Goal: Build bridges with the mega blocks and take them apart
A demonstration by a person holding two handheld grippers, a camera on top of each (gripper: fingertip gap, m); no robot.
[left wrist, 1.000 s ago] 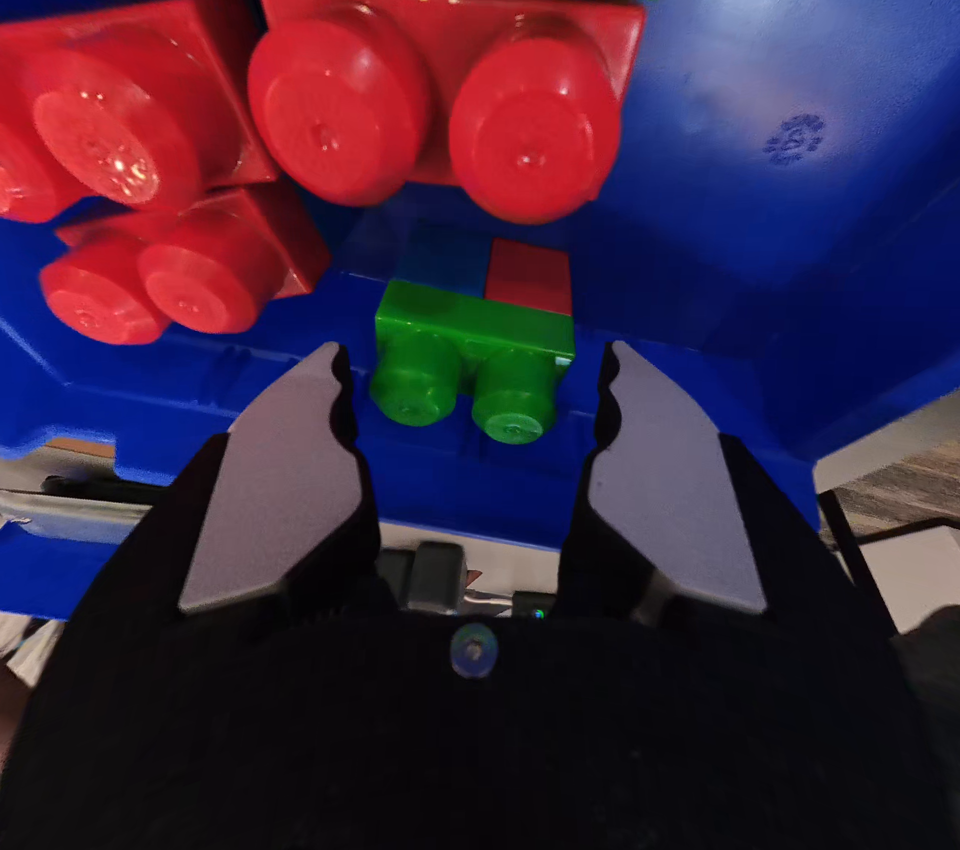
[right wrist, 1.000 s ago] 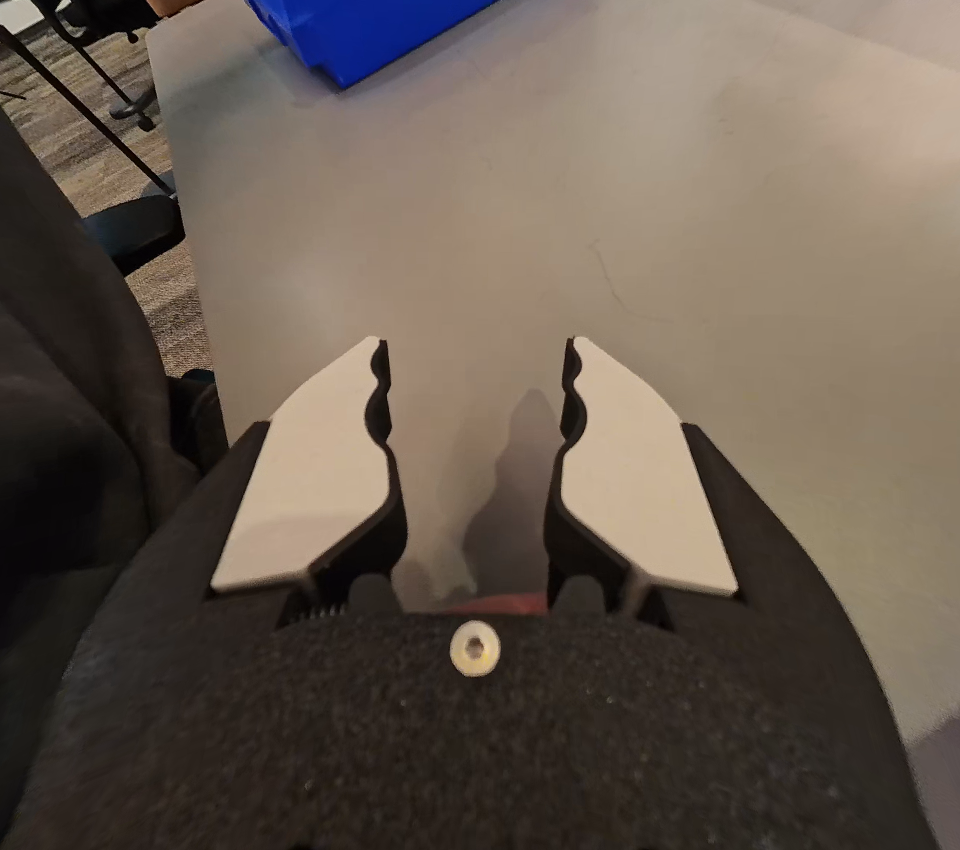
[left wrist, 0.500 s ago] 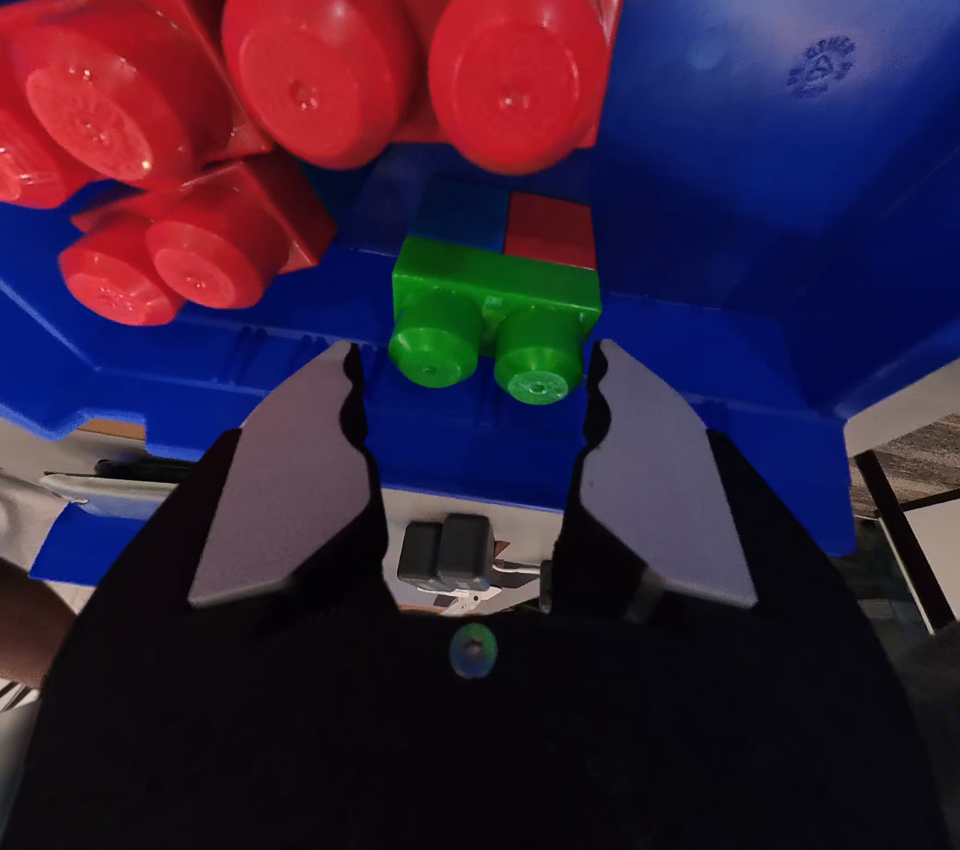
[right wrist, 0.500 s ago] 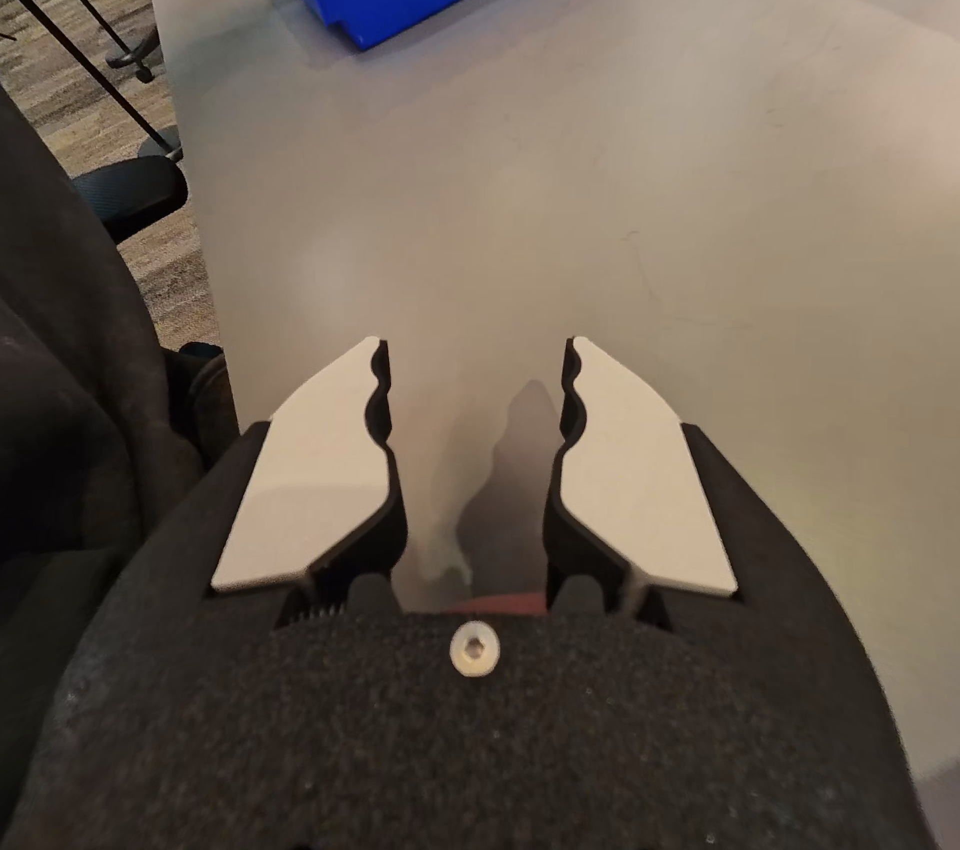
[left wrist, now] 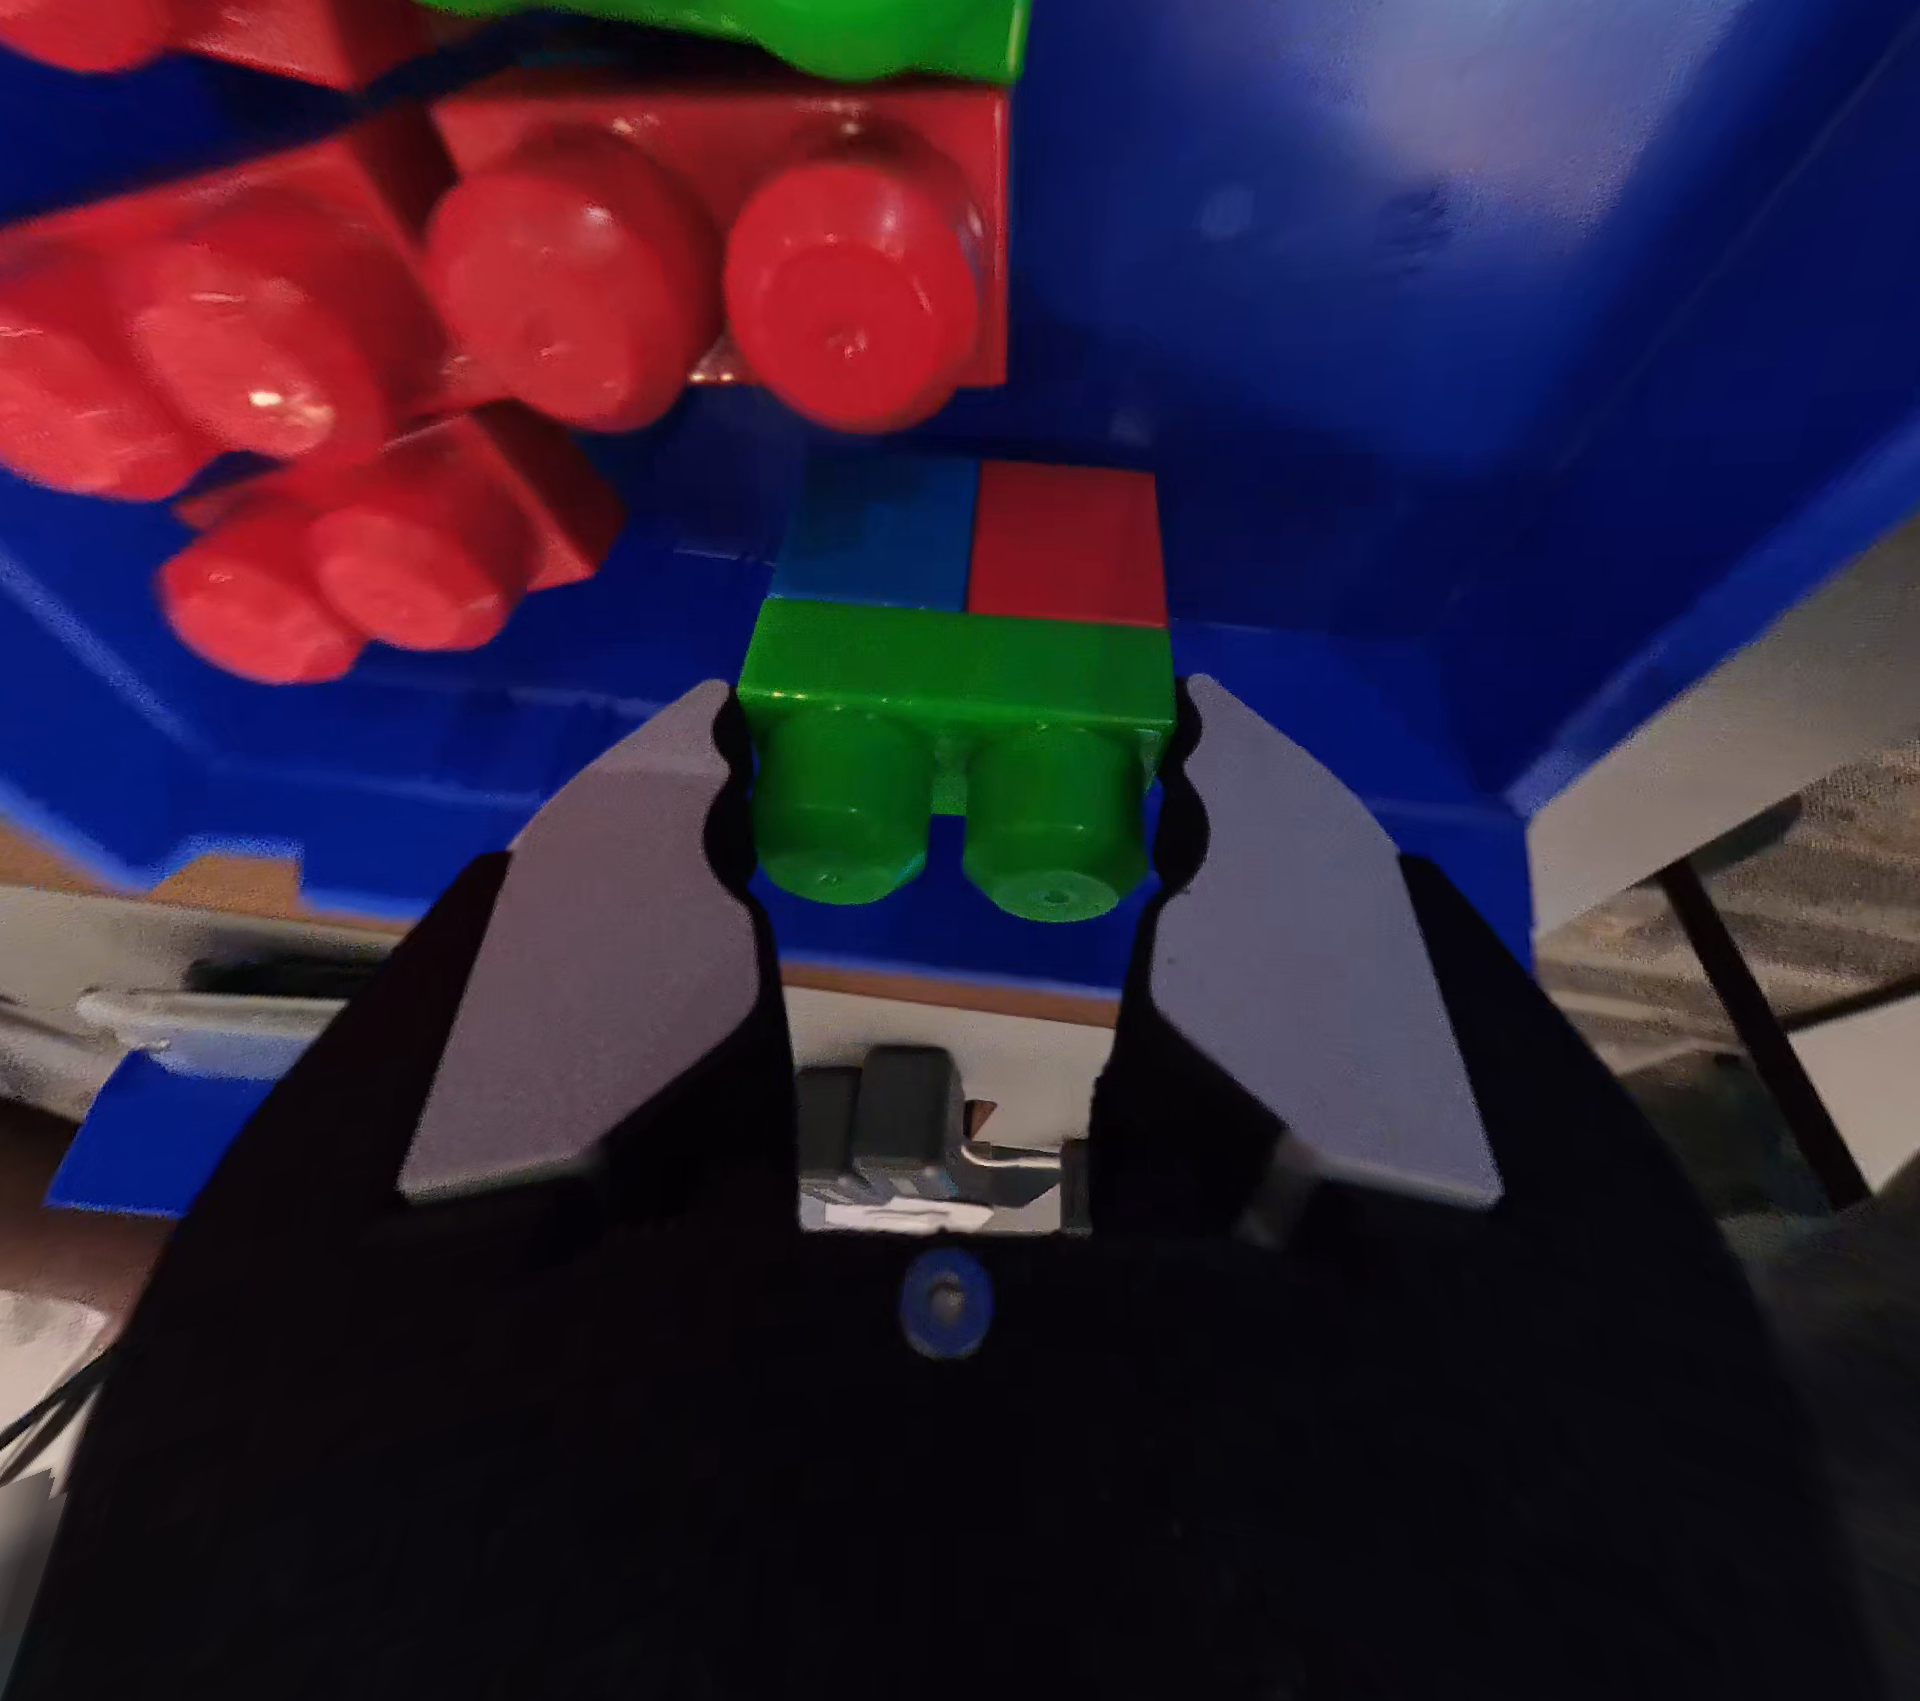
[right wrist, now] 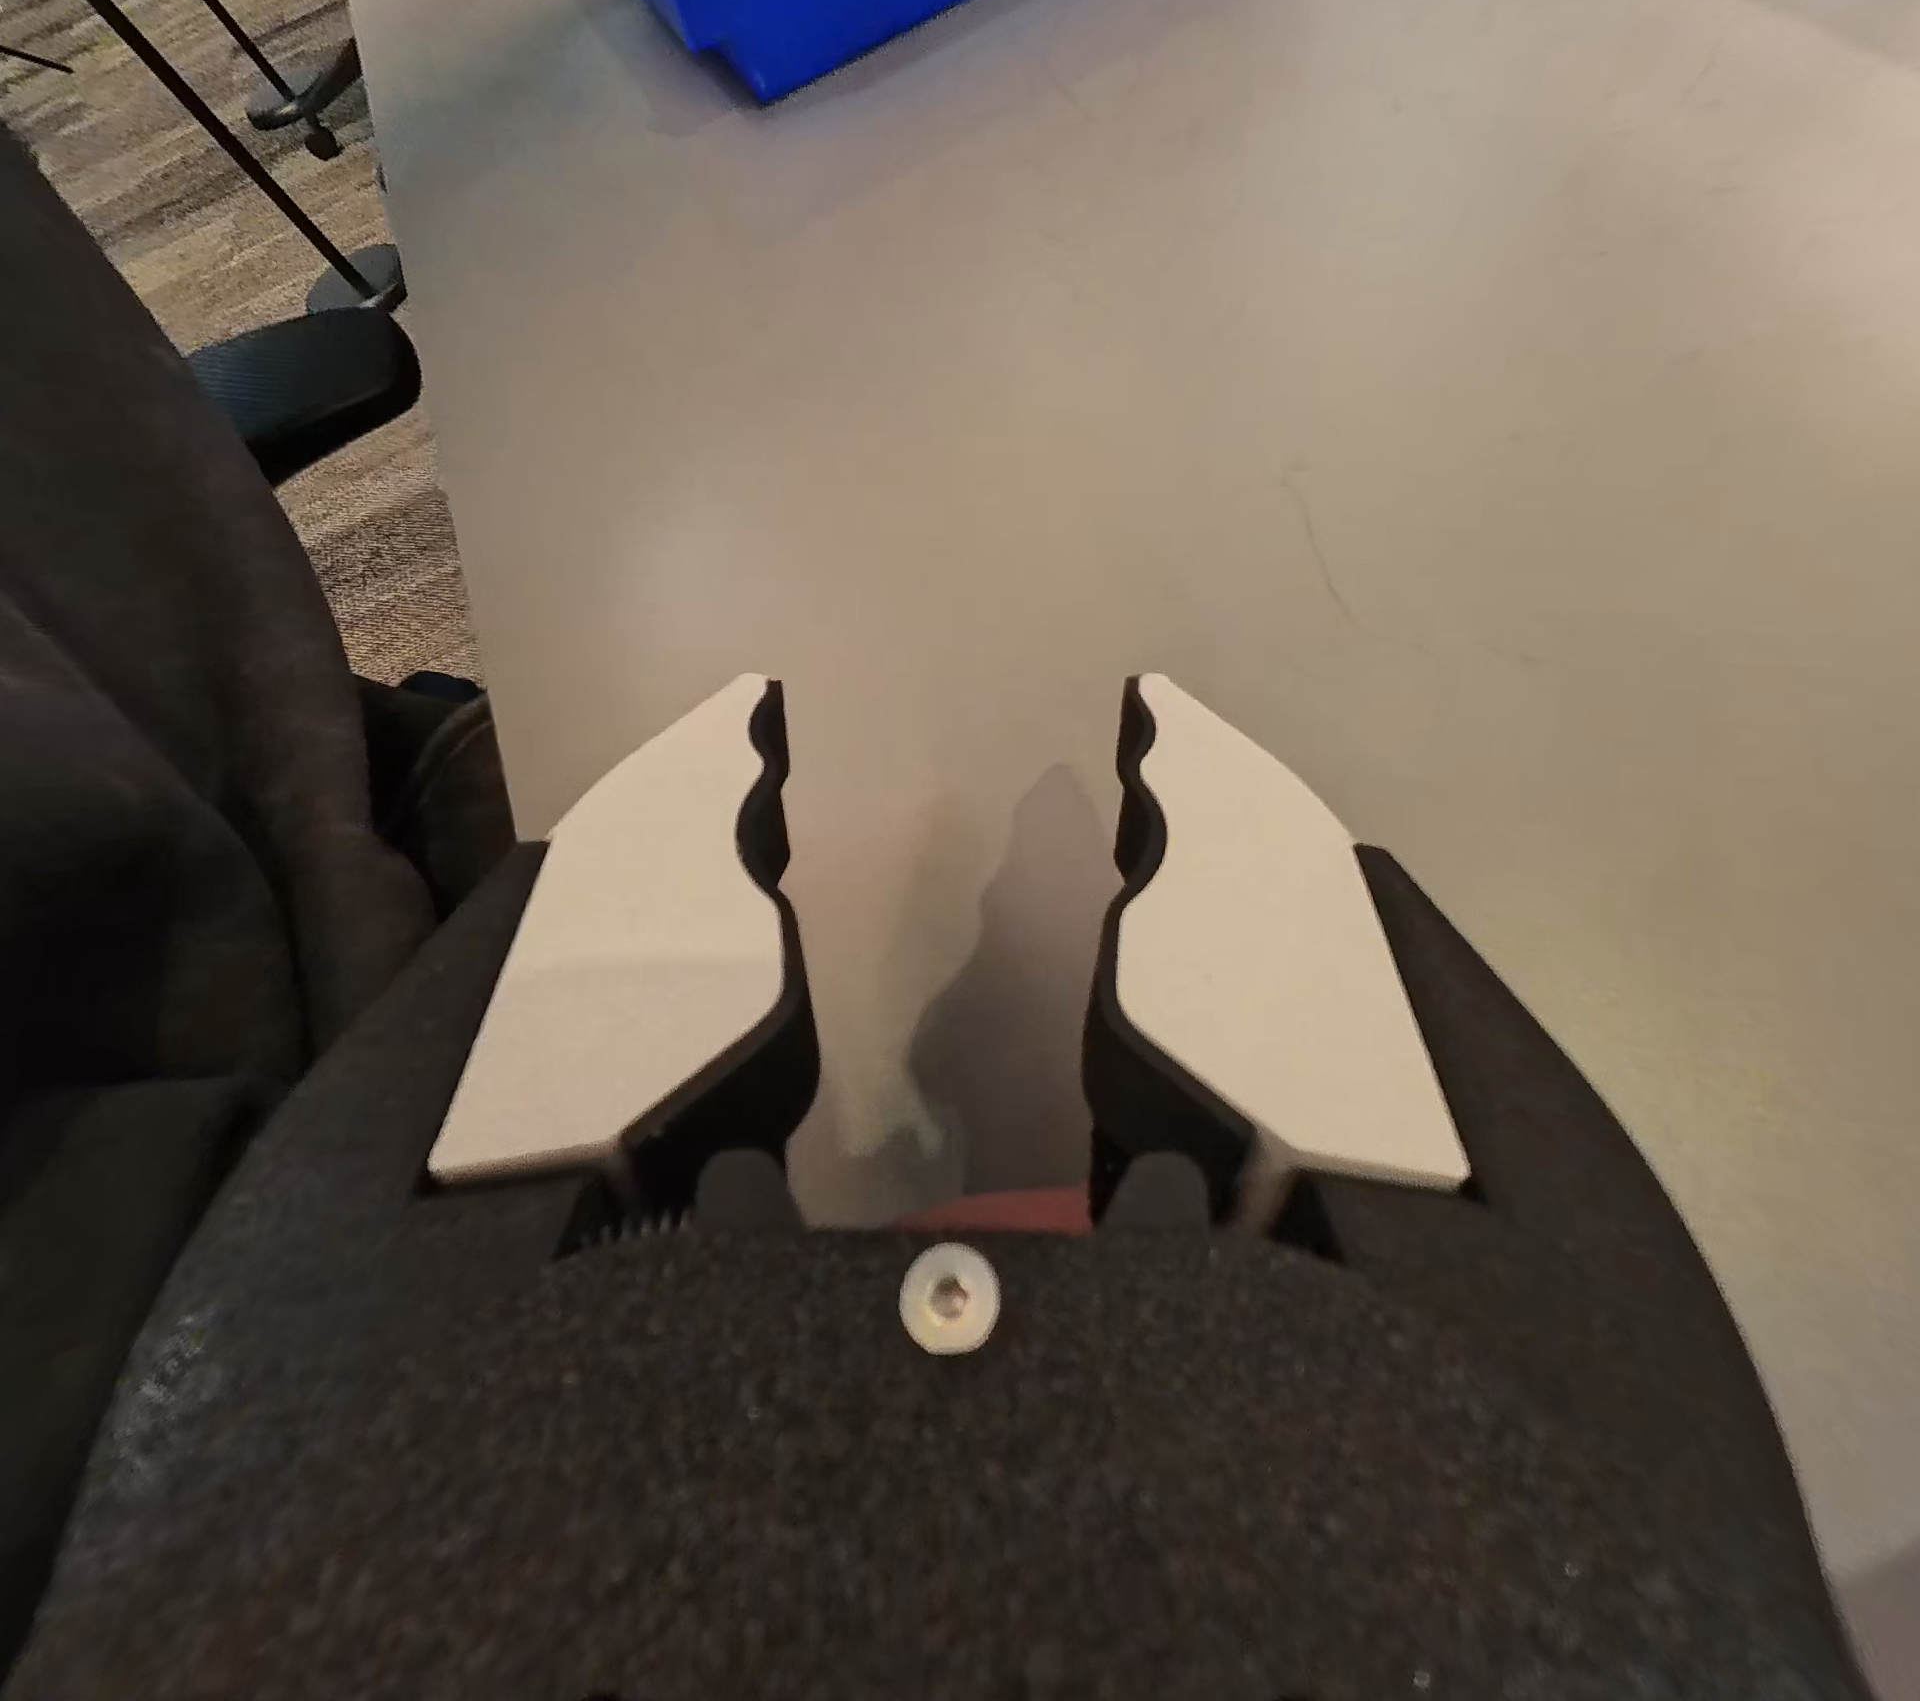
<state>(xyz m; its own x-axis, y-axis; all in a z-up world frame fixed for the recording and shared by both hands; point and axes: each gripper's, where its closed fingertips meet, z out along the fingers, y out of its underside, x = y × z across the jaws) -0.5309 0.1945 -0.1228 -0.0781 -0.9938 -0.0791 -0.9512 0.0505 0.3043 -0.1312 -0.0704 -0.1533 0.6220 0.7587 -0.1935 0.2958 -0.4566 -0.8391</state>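
Blue bin (left wrist: 1455, 197) interior, left tongs (left wrist: 956, 706) spread around small green block (left wrist: 956, 747) — not clamped, right tongs (right wrist: 951, 695) released over grey table (right wrist: 1351, 404) — empty
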